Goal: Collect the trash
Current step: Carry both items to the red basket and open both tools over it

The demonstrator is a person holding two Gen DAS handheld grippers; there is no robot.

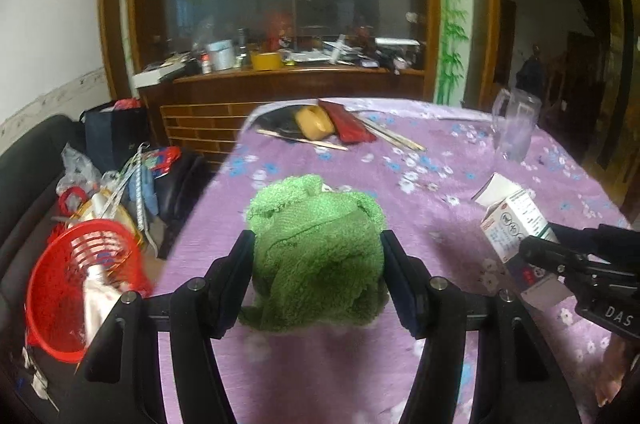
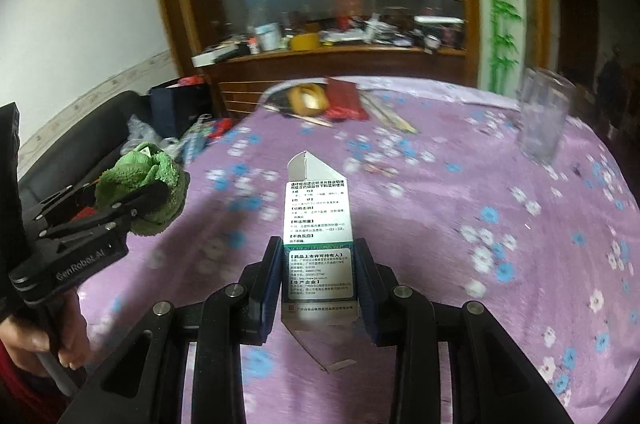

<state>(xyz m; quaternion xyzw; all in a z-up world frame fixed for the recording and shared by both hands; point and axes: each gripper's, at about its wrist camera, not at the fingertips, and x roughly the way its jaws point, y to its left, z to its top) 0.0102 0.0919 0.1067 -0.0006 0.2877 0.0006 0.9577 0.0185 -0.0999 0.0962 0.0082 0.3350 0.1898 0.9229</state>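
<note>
Left wrist view: one green cloth (image 1: 316, 248) in left gripper (image 1: 318, 264) jaws, one medicine box (image 2: 318, 248) in right gripper (image 2: 318, 280) jaws.

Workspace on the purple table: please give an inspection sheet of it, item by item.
Surface: round table, purple floral cloth.
Job's things: green cloth and white medicine box, both gripped; red basket off the table's left edge.
Clutter: clear pitcher, chopsticks, red packet.
Grippers: left gripper shut on cloth; right gripper shut on box.
Cables: nothing seen.
Surroundings: black sofa, wooden cabinet.
</note>
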